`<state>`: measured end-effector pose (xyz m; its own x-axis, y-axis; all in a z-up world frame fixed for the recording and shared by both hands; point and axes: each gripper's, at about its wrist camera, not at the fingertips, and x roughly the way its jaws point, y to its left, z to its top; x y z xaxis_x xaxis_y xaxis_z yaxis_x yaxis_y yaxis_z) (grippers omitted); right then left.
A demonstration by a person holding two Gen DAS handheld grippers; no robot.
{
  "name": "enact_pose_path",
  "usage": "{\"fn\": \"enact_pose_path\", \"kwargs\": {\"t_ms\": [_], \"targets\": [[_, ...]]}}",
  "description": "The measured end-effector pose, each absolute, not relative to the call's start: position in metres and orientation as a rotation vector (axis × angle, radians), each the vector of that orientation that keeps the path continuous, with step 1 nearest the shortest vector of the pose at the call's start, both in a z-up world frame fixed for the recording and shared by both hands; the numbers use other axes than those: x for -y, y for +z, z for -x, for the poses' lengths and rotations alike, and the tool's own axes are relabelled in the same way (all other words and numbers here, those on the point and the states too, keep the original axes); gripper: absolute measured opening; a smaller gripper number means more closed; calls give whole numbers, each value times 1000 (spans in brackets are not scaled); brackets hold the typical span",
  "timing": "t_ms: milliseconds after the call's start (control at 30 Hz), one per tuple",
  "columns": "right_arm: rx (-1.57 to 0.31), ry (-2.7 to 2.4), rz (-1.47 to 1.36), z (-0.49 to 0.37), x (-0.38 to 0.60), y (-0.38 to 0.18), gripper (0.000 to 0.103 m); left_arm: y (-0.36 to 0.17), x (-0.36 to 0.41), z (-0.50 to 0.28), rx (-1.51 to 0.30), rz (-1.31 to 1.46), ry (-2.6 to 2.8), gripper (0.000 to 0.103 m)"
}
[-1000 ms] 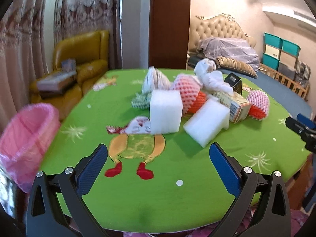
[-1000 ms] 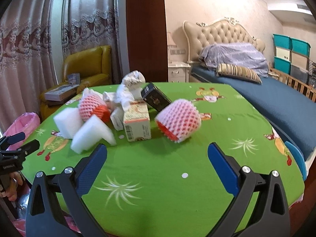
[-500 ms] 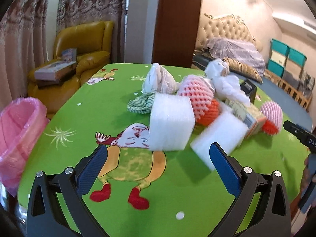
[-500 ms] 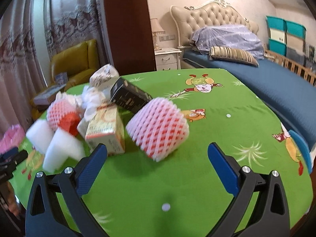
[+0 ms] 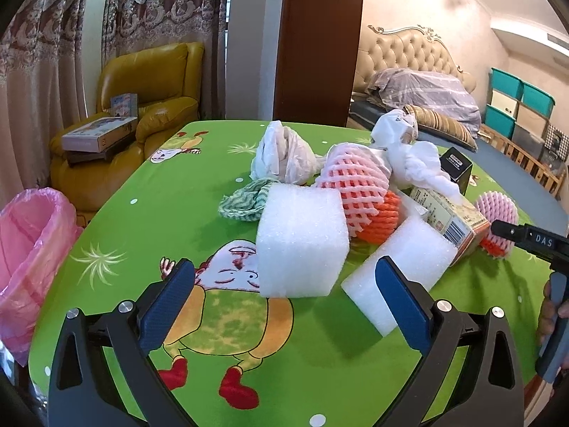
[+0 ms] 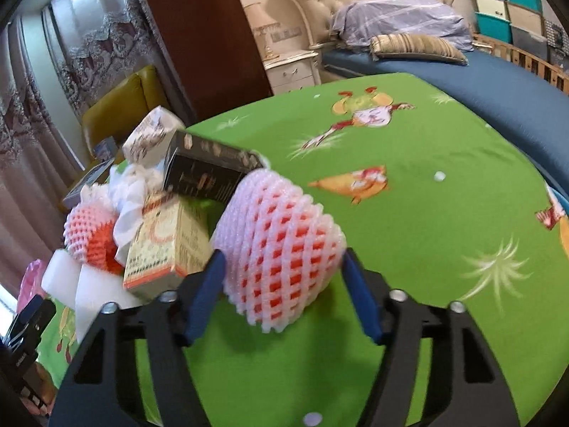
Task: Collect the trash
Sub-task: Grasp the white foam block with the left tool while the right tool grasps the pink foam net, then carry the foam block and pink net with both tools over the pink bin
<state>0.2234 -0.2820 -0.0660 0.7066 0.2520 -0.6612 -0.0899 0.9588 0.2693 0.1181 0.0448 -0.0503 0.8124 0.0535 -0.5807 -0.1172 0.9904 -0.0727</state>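
My right gripper [image 6: 282, 277] has its jaws closing on a pink foam fruit net [image 6: 281, 249] that lies on the green tablecloth [image 6: 409, 249]; both pads touch the net's sides. In the left wrist view the same net [image 5: 496, 210] shows at the far right of the pile. My left gripper [image 5: 284, 267] stands open just short of a white foam block [image 5: 302, 238], holding nothing. A second white foam slab [image 5: 398, 267] lies to its right. Behind them sit another pink and orange net [image 5: 355, 188], a yellow carton [image 5: 448, 213], a black box [image 6: 206, 170] and crumpled white bags [image 5: 284, 156].
A bin lined with a pink bag [image 5: 32, 245] stands off the table's left edge. A green striped cloth [image 5: 245, 203] lies by the foam block. A yellow armchair [image 5: 149, 89] with boxes is behind, a bed [image 6: 462, 60] to the right. A hand [image 5: 549, 316] grips the right tool's handle.
The right gripper moved in over the pink foam net and its jaws narrowed from wide open onto it. The left gripper came closer to the white foam block.
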Motion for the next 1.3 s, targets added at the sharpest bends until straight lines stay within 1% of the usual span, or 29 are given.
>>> {"fn": "enact_pose_path", "kwargs": {"t_ms": [33,67,133,267,400,433,467,500,533,700,967,1300], "targets": [[-750,191,-206,-220,280,-66,46,-51,-44,-118,-618,107,90,92],[-734,193,-191,-216,278,-64,43,-51,-44,-119,-619,106,90,88],[-697,206,-181,-207,279,-59,38,-51,-43,-121,-625,105,89,85],[-624,204,-128,-189,281,-45,36,-49,-44,-124,-619,108,92,80],[-585,197,-93,-171,282,-38,36,-51,-38,-133,-623,93,85,79],[-578,197,-91,-167,283,-37,36,-54,-35,-136,-629,81,87,74],[-572,196,-90,-164,284,-37,36,-55,-34,-138,-633,73,92,65],[-569,196,-90,-162,285,-38,36,-57,-33,-140,-637,66,104,59],[-568,198,-90,-159,287,-39,36,-59,-33,-141,-639,68,106,48],[-552,204,-95,-148,290,-39,36,-54,-34,-128,-603,69,103,48],[-527,235,-87,-128,286,-38,36,-50,-32,-85,-557,55,127,48],[-476,291,38,-89,250,-26,36,-30,-10,-53,-465,-6,70,48]]}}
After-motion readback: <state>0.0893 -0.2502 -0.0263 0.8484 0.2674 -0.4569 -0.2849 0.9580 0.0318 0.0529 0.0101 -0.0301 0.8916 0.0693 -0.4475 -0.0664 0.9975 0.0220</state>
